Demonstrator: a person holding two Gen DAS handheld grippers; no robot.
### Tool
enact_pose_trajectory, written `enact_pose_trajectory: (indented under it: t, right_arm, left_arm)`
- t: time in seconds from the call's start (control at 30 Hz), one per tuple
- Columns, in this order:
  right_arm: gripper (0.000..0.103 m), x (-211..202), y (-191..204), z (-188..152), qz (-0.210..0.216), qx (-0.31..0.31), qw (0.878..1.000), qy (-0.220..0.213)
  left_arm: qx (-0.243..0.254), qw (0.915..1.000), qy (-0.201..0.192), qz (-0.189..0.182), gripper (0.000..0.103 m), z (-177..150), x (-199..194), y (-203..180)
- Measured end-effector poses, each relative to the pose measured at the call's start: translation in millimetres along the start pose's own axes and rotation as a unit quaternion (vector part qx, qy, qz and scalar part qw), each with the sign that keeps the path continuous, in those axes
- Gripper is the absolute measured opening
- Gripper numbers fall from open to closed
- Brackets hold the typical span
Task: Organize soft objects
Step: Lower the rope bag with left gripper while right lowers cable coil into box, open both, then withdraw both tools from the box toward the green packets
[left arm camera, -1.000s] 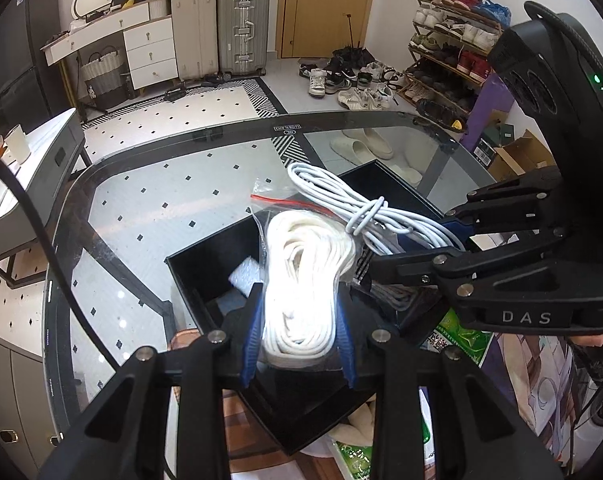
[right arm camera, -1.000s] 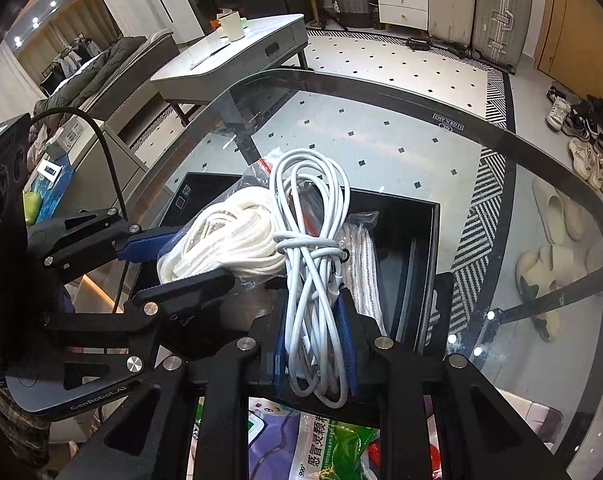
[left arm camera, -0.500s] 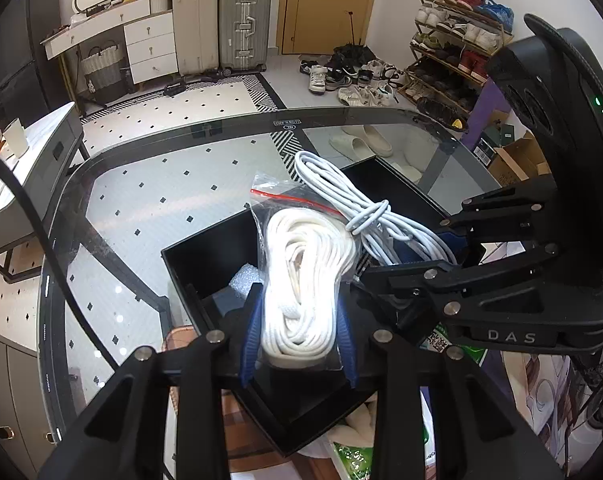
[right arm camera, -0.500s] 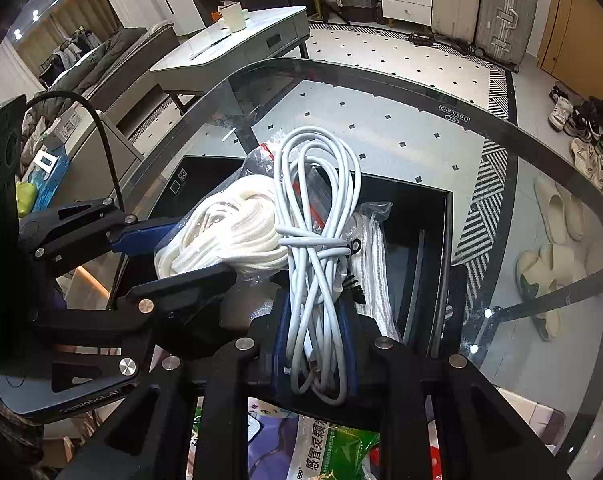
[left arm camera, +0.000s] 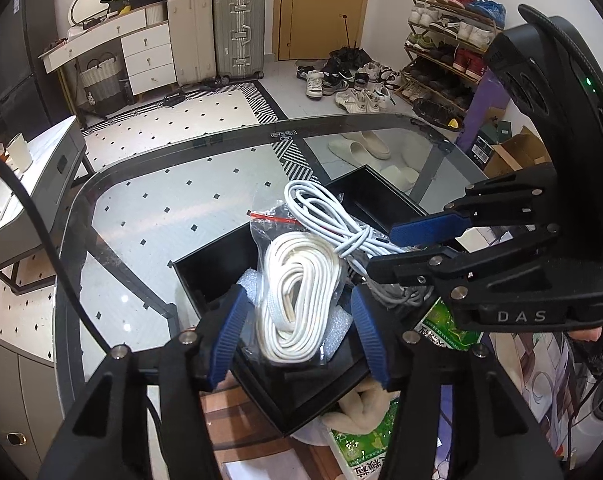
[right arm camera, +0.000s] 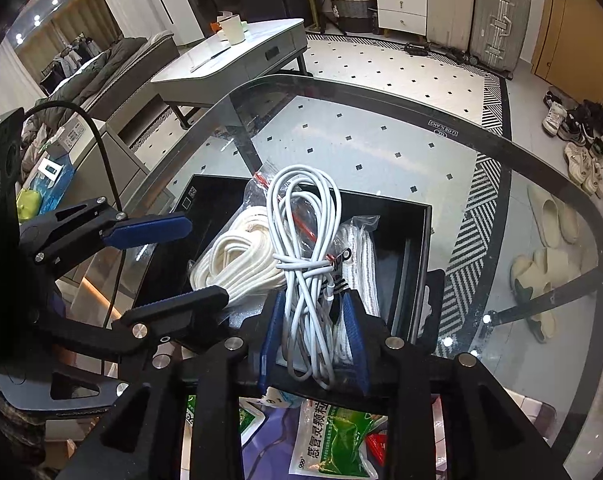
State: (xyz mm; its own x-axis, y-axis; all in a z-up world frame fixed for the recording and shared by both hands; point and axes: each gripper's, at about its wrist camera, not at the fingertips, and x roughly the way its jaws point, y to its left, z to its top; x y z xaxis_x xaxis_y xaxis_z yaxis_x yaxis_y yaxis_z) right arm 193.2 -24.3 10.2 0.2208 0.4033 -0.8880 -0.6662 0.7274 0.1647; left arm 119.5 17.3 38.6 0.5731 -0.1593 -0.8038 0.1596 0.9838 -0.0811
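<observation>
White bagged rope (left arm camera: 297,300) is settling into the black box (left arm camera: 205,268) as the left gripper (left arm camera: 301,332) is opening, pads clear. At three o'clock (limp, slippery) the cable bundle (right arm camera: 305,264) is probably slipping free; the right gripper (right arm camera: 311,340) is opening. Pinch mid-coil.

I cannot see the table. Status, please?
Left gripper opening, bagged rope between. Right gripper opening around white cable. Both over black box.
</observation>
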Motion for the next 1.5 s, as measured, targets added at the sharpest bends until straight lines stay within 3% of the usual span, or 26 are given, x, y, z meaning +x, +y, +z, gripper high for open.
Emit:
enact_pose_trajectory:
  t: [0.23, 0.33, 0.4, 0.6, 0.8, 1.23, 1.5]
  right_arm:
    - [0.049, -14, -2, -4, -0.002, 0.006, 1.000, -0.012]
    - [0.051, -18, -2, -3, -0.003, 0.006, 1.000, -0.015]
    - [0.058, -22, -2, -4, -0.005, 0.007, 1.000, -0.018]
    - [0.080, -31, -2, -7, -0.012, 0.003, 1.000, -0.028]
    - [0.091, -40, -3, -10, -0.013, 0.006, 0.999, -0.035]
    - [0.096, -60, -3, -23, -0.014, 0.012, 0.999, -0.044]
    - [0.096, -73, -14, -40, -0.023, 0.021, 0.998, -0.046]
  left_arm:
    - [-0.002, 1.0000, -0.001, 0.006, 0.060, -2, -7, -1]
    - [-0.003, 1.0000, -0.005, 0.004, 0.072, -3, -13, -2]
    - [-0.002, 0.9999, -0.012, 0.003, 0.079, -3, -17, -2]
    - [0.008, 0.9998, -0.016, 0.004, 0.089, -3, -25, -8]
    - [0.010, 0.9997, -0.021, 0.002, 0.094, -4, -33, -12]
    - [0.014, 0.9998, -0.015, 0.000, 0.103, -9, -43, -23]
    - [0.014, 0.9998, -0.014, 0.001, 0.103, -17, -46, -29]
